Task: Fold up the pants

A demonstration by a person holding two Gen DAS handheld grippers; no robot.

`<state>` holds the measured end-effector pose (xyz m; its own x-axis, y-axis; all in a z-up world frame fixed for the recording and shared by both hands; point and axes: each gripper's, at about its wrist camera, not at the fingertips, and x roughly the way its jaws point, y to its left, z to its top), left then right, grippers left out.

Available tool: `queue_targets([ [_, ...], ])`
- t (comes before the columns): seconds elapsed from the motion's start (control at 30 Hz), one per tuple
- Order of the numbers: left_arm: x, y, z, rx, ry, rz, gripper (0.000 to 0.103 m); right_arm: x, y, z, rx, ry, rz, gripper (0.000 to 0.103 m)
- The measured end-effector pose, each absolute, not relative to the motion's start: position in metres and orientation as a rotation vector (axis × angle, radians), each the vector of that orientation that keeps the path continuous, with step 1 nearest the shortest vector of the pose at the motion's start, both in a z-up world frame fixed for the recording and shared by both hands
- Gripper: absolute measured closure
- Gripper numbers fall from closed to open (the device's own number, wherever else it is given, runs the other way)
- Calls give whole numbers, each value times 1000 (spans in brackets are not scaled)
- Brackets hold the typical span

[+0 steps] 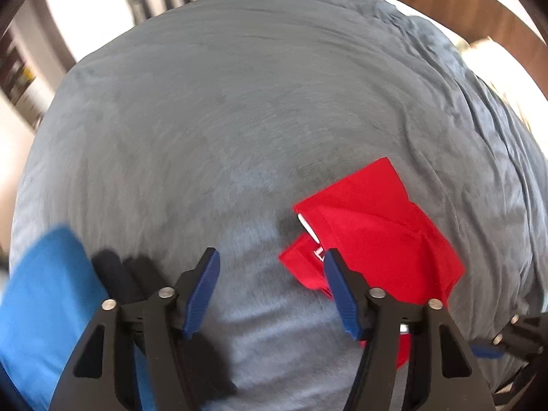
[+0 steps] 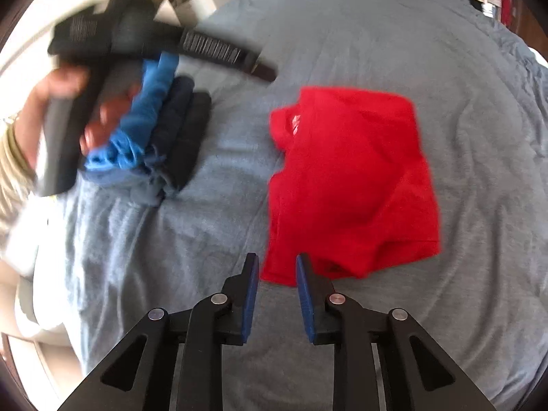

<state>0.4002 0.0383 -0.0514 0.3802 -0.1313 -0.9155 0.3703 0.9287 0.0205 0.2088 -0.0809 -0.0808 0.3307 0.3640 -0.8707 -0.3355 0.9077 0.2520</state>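
Folded red pants [image 2: 352, 185] lie on the grey bedspread [image 2: 342, 34]; a small white logo shows near their top left. In the left wrist view the red pants [image 1: 373, 236] lie just right of my left gripper [image 1: 270, 257], which is open wide and empty above the bedspread [image 1: 239, 102]. My right gripper [image 2: 276, 262] is partly open and empty, just at the near edge of the red pants. The left gripper's body [image 2: 102, 48], held by a hand, shows blurred at upper left in the right wrist view.
A stack of folded blue and dark clothes [image 2: 157, 130] lies left of the red pants; the stack also shows in the left wrist view [image 1: 44, 301]. The right gripper's tip [image 1: 507, 339] peeks in at the right edge. Room furniture lies beyond the bed.
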Motion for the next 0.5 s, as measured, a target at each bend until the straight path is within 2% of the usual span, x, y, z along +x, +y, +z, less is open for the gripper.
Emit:
queue_targets([
  [0.1,389,43,-55,119,1145,-301,40,213,-101,-67,29,1092,380,71],
  [0.27,393,50,-73,-90,1142,-296,41,238,-138,-70,66,1077,261,71],
  [0.5,416,12,-91,84,1107,-312,42,245,-161,-86,201,1126,190,71],
])
